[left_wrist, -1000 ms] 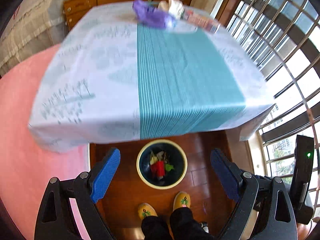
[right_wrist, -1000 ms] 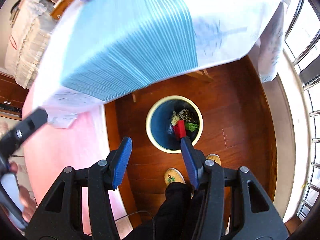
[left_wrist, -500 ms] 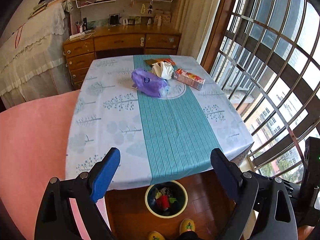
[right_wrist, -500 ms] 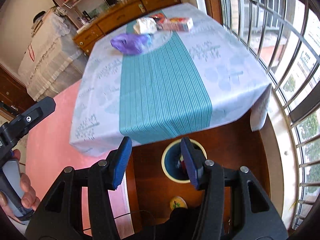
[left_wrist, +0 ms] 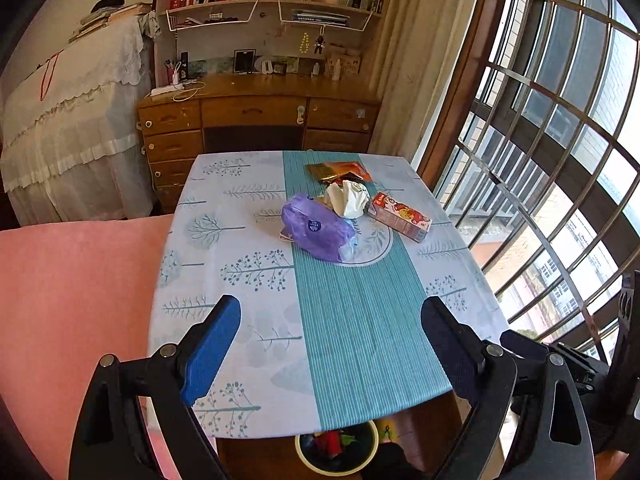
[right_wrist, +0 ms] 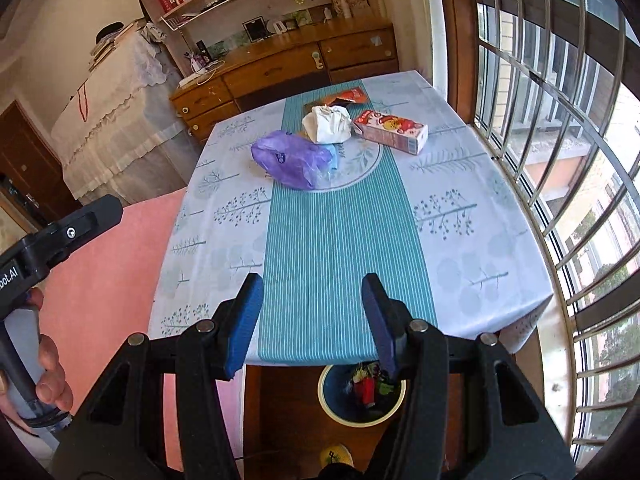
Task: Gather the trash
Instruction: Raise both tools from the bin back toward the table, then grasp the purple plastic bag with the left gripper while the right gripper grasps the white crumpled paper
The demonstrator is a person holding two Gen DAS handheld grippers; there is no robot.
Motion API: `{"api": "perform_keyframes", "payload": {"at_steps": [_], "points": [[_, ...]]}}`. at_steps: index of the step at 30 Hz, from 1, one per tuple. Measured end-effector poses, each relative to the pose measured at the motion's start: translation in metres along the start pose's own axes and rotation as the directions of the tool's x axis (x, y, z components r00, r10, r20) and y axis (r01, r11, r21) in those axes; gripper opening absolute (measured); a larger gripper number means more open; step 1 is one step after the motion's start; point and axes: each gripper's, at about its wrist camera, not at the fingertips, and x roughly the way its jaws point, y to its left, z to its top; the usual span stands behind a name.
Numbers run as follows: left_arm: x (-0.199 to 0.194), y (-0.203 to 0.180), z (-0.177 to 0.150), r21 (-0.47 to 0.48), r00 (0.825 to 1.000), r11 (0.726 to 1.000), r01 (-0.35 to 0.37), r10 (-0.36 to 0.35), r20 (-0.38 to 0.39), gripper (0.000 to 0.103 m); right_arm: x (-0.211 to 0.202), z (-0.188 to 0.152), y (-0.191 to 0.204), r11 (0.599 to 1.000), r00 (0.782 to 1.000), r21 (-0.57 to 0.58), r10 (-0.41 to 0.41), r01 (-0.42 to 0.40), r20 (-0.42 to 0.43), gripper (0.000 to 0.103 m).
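Left gripper point(left_wrist: 330, 320): jaws wide apart, empty. Right gripper point(right_wrist: 312, 308): parted, empty. Trash at 12 o'clock on table point(right_wrist: 460, 240): purple bag point(right_wrist: 290, 158), tissue point(right_wrist: 327, 123), carton point(right_wrist: 390, 131), possibly a wrapper point(right_wrist: 348, 96). Bin point(right_wrist: 362, 394) at 6 o'clock.

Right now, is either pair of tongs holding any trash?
No: the left tongs and right tongs both hang open and empty above the tablecloth.
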Motion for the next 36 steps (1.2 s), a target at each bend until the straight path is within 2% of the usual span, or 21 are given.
{"api": "perform_keyframes", "payload": {"at_steps": [6, 9, 14, 17, 20, 26, 29, 34, 35, 36], "points": [[0.079, 0.0, 0.039, -0.077, 0.995, 0.993, -0.084, 0.08, -0.052, 0.093, 0.069, 0.076, -0.024, 0.996, 0.998, -0.071, 0.059, -0.06, -0.016, 0.048], [0.129, 0.003, 0.058, -0.166, 0.988, 0.978, -0.123, 0.105, -0.115, 0.093, 0.114, 0.12, -0.038, 0.988, 0.995, -0.126, 0.083, -0.09, -0.06, 0.048], [0.216, 0.002, 0.084, -0.286, 0.97, 0.943, -0.171, 0.109, -0.219, 0.093, 0.176, 0.182, -0.059, 0.966, 0.983, -0.208, 0.13, -0.155, -0.126, 0.048], [0.265, 0.006, 0.093, -0.363, 0.958, 0.909, -0.205, 0.109, -0.266, 0.093, 0.213, 0.207, -0.069, 0.952, 0.976, -0.246, 0.146, -0.184, -0.164, 0.048], [0.307, 0.015, 0.095, -0.434, 0.947, 0.869, -0.239, 0.11, -0.302, 0.093, 0.246, 0.223, -0.078, 0.944, 0.965, -0.25, 0.169, -0.218, -0.203, 0.048], [0.37, 0.035, 0.091, -0.479, 0.918, 0.814, -0.328, 0.156, -0.364, 0.092, 0.291, 0.238, -0.085, 0.928, 0.943, -0.249, 0.214, -0.278, -0.254, 0.048], [0.389, 0.045, 0.089, -0.496, 0.917, 0.803, -0.331, 0.149, -0.371, 0.092, 0.303, 0.239, -0.083, 0.917, 0.937, -0.265, 0.226, -0.296, -0.266, 0.051], [0.412, 0.056, 0.094, -0.527, 0.928, 0.792, -0.31, 0.131, -0.349, 0.09, 0.32, 0.244, -0.078, 0.911, 0.934, -0.278, 0.228, -0.304, -0.274, 0.057], [0.415, 0.056, 0.096, -0.525, 0.928, 0.792, -0.311, 0.134, -0.348, 0.087, 0.326, 0.247, -0.077, 0.912, 0.935, -0.279, 0.226, -0.302, -0.273, 0.059], [0.419, 0.056, 0.097, -0.521, 0.928, 0.795, -0.309, 0.133, -0.348, 0.076, 0.329, 0.248, -0.076, 0.912, 0.936, -0.28, 0.223, -0.299, -0.274, 0.059]]}}
